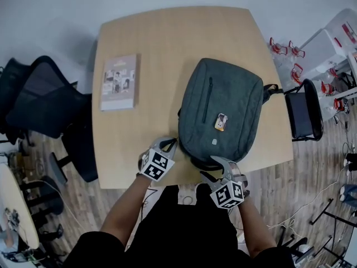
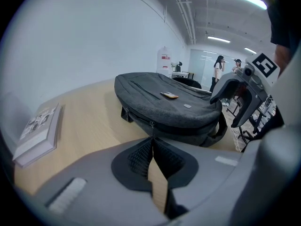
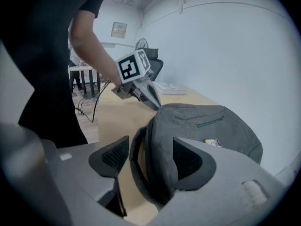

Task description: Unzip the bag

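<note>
The grey backpack (image 1: 223, 108) lay at the near edge of the wooden table (image 1: 167, 38), its zip apparently unopened. The left gripper (image 2: 151, 147) was clenched on the zipper pull (image 2: 151, 124), a pinch seen only in the left gripper view. The right gripper (image 3: 150, 159) stood released, its jaws astride the backpack's end. Next, judging by this: brace the backpack and draw the pull along the seam.

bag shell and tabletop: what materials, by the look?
Bag: woven fabric, heathered grey, matte. It has a fuzzy weave and soft sag, so probably polyester.
Tabletop: light wood-look, smooth low sheen. The tone is even with faint grain, so likely laminate or veneer, not certain.
</note>
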The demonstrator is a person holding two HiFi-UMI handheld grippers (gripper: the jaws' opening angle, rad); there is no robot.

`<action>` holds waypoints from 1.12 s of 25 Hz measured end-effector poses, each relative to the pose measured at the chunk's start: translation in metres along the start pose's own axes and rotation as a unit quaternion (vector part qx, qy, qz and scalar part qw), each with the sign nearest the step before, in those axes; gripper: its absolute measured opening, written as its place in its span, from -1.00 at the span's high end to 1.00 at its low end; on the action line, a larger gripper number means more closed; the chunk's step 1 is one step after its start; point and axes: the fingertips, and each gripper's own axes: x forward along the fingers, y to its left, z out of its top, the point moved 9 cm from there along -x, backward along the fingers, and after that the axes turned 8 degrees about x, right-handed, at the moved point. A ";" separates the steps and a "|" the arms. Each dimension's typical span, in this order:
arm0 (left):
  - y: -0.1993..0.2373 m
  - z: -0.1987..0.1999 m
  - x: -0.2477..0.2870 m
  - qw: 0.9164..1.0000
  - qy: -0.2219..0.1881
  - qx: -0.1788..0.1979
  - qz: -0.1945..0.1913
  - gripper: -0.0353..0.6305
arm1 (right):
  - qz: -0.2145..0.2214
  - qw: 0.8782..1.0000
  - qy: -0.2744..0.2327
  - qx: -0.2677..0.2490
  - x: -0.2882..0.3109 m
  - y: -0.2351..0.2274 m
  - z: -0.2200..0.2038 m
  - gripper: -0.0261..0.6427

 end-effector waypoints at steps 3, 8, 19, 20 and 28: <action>0.001 0.002 0.003 1.000 -0.001 0.001 0.005 0.82 | -0.017 0.999 0.024 -0.023 -0.018 -0.006 -0.019 0.00; -0.001 0.004 0.006 1.000 0.001 0.008 0.017 0.81 | -0.046 0.997 0.051 -0.029 -0.031 -0.022 -0.038 0.00; -0.006 0.005 0.013 0.999 0.002 0.032 0.042 0.81 | -0.024 0.998 0.042 -0.045 -0.022 -0.017 -0.037 0.00; -0.006 0.005 0.013 0.999 0.000 0.032 0.042 0.81 | -0.022 0.998 0.045 -0.049 -0.020 -0.017 -0.037 0.00; -0.001 0.007 0.007 1.000 0.005 0.020 0.012 0.82 | -0.031 0.997 0.050 -0.044 -0.005 -0.019 -0.032 0.42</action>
